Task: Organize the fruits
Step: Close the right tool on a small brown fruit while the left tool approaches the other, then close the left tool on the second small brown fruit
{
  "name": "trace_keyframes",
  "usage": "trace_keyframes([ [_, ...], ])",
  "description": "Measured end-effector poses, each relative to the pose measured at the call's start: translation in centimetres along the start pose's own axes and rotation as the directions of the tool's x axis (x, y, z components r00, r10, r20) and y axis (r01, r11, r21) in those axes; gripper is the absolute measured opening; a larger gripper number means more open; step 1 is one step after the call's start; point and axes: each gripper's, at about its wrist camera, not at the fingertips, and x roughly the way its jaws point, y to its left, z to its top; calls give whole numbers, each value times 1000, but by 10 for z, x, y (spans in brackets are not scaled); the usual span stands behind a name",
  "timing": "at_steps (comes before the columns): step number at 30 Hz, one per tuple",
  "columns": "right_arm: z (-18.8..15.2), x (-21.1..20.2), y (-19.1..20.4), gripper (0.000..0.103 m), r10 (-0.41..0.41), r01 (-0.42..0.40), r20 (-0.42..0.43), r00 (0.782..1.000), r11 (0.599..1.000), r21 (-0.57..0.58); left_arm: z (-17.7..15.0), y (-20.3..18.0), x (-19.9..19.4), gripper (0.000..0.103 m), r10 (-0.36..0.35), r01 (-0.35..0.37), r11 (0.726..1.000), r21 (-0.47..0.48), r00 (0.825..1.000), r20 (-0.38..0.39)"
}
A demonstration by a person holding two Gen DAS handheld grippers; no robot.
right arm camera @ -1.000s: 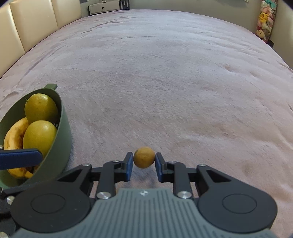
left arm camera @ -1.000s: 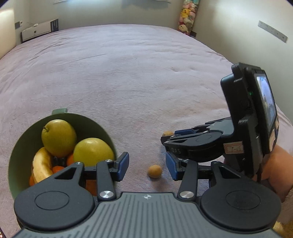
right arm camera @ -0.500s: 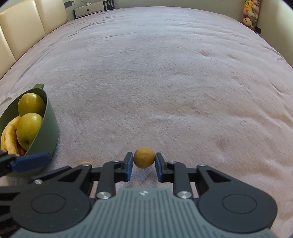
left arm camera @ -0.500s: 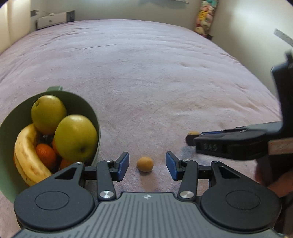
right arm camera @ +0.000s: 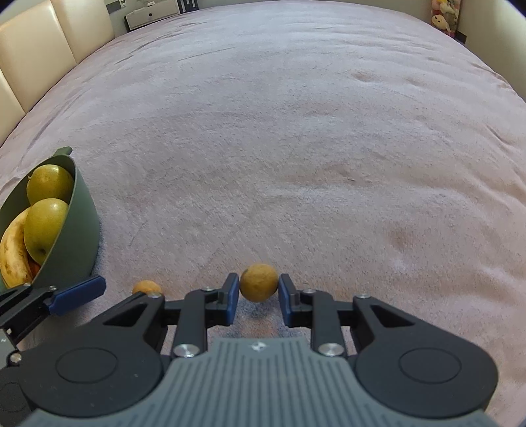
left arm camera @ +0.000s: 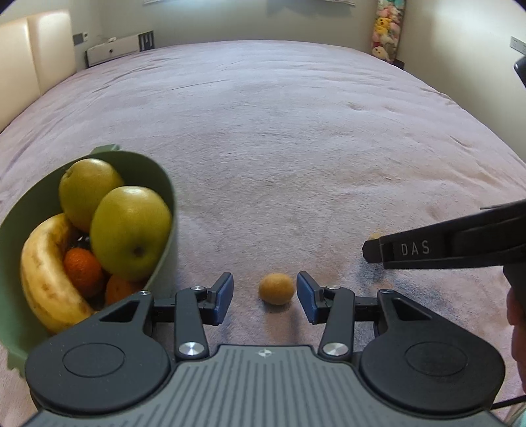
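Observation:
A small brown round fruit [left arm camera: 276,289] lies on the pink bedspread between the blue pads of my left gripper [left arm camera: 264,297], which stands open and does not touch it. My right gripper [right arm camera: 258,292] is shut on a second small brown fruit [right arm camera: 258,282], held just above the bedspread; that gripper also shows as a black arm [left arm camera: 443,246] at the right of the left wrist view. A green bowl [left arm camera: 166,269] to the left holds two green pears [left arm camera: 130,230], a banana [left arm camera: 46,279] and oranges [left arm camera: 82,266]. The loose fruit [right arm camera: 147,287] also shows in the right wrist view.
The wide pink bedspread [right arm camera: 296,131] stretches far ahead. A cream padded headboard [right arm camera: 33,49] runs along the left. Soft toys [left arm camera: 386,29] hang at the far right corner. A hand [left arm camera: 517,315] shows at the right edge.
My left gripper has sunk and closed in on the loose small fruit, which now lies between its fingers. My right gripper, still shut on its fruit, has drawn away to the right.

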Motion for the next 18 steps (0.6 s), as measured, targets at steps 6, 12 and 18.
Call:
trace_keyframes([
  [6, -3, 4, -5, 23, 6, -6, -15, 1000, 1000, 22, 0, -3, 14, 45, 7, -7, 1000, 16, 999, -35],
  [12, -4, 5, -6, 23, 10, -10, -19, 1000, 1000, 19, 0, -7, 18, 32, -32, 34, 999, 30, 998, -48],
  [18, -3, 5, -6, 23, 9, -8, -20, 1000, 1000, 18, 3, -6, 18, 28, -51, 52, 998, 19, 997, -59],
])
